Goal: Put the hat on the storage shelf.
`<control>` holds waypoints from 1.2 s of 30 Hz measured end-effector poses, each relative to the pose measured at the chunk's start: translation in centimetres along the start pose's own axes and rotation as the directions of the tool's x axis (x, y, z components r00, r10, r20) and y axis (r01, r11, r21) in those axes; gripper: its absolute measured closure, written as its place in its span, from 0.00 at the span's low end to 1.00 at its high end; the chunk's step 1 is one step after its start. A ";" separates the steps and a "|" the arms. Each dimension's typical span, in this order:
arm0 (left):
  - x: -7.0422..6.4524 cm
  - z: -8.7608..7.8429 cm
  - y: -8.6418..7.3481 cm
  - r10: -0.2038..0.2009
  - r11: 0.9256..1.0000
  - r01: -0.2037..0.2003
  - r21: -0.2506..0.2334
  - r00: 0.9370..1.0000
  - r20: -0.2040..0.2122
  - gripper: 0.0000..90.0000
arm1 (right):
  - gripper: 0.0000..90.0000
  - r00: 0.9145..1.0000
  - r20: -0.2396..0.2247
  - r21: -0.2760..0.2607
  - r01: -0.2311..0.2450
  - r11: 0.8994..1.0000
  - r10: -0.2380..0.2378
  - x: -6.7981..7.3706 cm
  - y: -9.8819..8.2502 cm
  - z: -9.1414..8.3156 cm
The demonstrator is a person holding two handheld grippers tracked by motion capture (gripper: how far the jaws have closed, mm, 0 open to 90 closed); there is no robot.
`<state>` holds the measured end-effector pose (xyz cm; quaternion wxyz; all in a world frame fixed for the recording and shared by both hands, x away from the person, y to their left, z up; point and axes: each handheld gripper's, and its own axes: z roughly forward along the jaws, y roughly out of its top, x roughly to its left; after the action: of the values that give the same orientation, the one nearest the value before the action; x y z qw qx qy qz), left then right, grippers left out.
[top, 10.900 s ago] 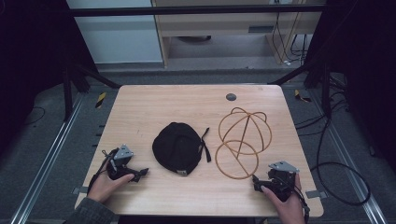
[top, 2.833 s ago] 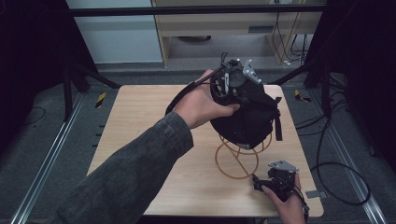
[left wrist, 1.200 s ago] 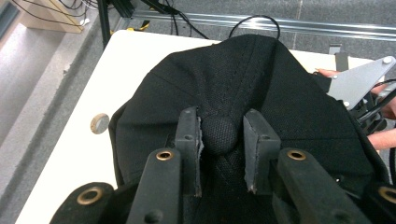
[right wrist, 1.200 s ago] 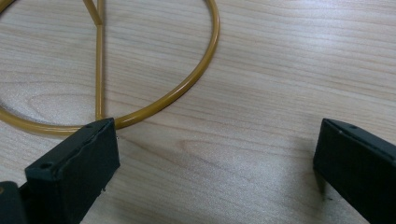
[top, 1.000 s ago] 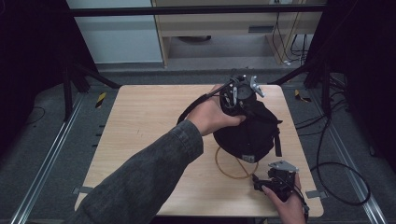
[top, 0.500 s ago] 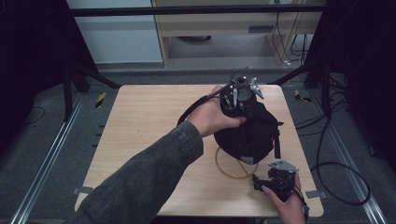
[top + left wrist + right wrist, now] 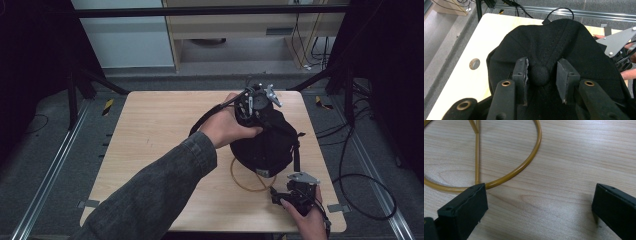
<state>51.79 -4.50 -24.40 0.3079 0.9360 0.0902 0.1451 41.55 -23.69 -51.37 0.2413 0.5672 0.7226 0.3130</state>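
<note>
Jaws of the left gripper (image 7: 541,75) have just been opening around the cap's (image 7: 544,47) button; the cap hides most of the gold wire stand (image 7: 245,181).

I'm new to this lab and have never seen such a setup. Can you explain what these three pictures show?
No robot here: a person works at a wooden table with a hand-held gripper in each hand. One picture looks down from above; the other two come from cameras riding on the grippers, looking along their black fingers. The left gripper sits on top of a black cap, which rests on a golden wire stand. Its fingers have just been opening, and the cap's top button lies between them, one finger touching it, the other apart. The right gripper rests open near the table's front edge, holding nothing, one finger beside the stand's ring.
</note>
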 end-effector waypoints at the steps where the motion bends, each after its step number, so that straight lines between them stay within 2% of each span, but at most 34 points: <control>1: 0.0 0.0 0.0 -0.001 1.000 0.001 -0.001 1.000 0.000 0.70 | 0.00 1.000 0.000 0.000 0.000 1.000 0.000 0.0 0.0 0.0; 12: -0.1 0.1 -0.2 0.003 1.000 -0.003 -0.002 1.000 -0.006 0.68 | 0.00 1.000 0.000 0.000 0.000 1.000 0.000 0.0 0.0 0.0; 20: -0.1 0.1 -0.4 -0.003 1.000 0.003 -0.008 1.000 -0.012 0.62 | 0.00 1.000 0.000 0.000 0.000 1.000 0.000 0.0 0.0 0.0; 23: -0.2 0.2 -0.5 -0.004 1.000 0.004 -0.014 1.000 -0.019 0.56 | 0.00 1.000 0.001 0.000 0.001 1.000 -0.001 0.0 0.0 0.0; 24: -0.2 0.2 -0.5 -0.007 1.000 0.007 -0.012 1.000 -0.020 0.51 | 0.00 1.000 0.001 0.001 0.000 1.000 0.000 0.0 0.0 0.0; 25: -0.2 0.2 -0.6 -0.009 1.000 0.009 -0.014 1.000 -0.025 0.51 | 0.00 1.000 0.001 0.001 0.000 1.000 0.000 0.0 0.0 0.0; 29: -0.4 0.4 -0.9 0.004 1.000 -0.004 -0.007 0.998 -0.059 0.37 | 0.00 1.000 0.000 0.001 0.000 1.000 0.000 0.0 0.0 0.0; 30: -0.4 0.4 -1.0 -0.002 1.000 0.001 -0.012 0.998 -0.058 0.29 | 0.00 1.000 0.000 0.001 0.000 1.000 0.000 0.0 0.0 0.0; 32: -0.5 0.5 -1.2 -0.011 1.000 0.010 -0.019 0.998 -0.061 0.22 | 0.00 1.000 0.000 0.001 0.000 1.000 0.000 0.0 0.0 0.0; 36: -0.6 0.1 -1.4 -0.016 0.999 0.014 -0.035 0.998 -0.060 0.15 | 0.00 1.000 0.000 0.001 0.000 1.000 0.000 0.0 0.0 0.0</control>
<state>51.17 -3.62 -25.47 0.3224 0.9249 0.1040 0.1725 41.55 -23.68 -51.36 0.2410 0.5674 0.7226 0.3128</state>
